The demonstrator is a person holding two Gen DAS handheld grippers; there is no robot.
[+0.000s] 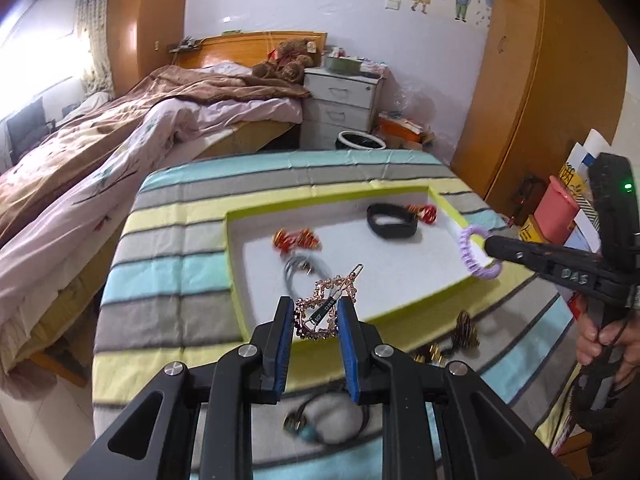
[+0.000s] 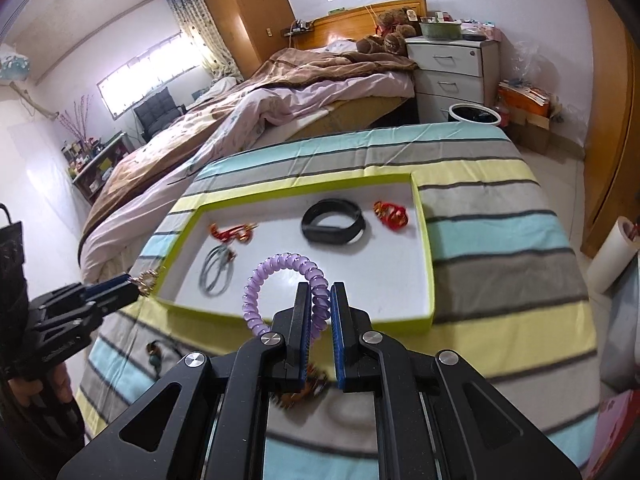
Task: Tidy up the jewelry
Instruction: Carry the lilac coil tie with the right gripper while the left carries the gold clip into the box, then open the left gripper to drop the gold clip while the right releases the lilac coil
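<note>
My left gripper [image 1: 317,305] is shut on a rose-gold star hair clip [image 1: 325,307] and holds it above the near edge of the white tray with the lime rim [image 1: 236,264]. My right gripper [image 2: 320,292] is shut on a purple spiral hair tie [image 2: 276,284] and holds it over the tray's near right side [image 2: 424,240]. In the tray lie a black band [image 2: 334,227], two red ornaments [image 2: 390,214] [image 2: 232,233] and a grey ring [image 2: 216,270]. The hair tie also shows in the left wrist view [image 1: 476,254].
The tray sits on a striped cloth [image 2: 500,216] over a table. Loose pieces lie on the cloth in front of the tray: a dark gold-flecked clip [image 1: 464,330], gold bits [image 1: 430,354] and a black cord pendant [image 1: 316,432]. A bed [image 1: 120,128] stands behind and to the left.
</note>
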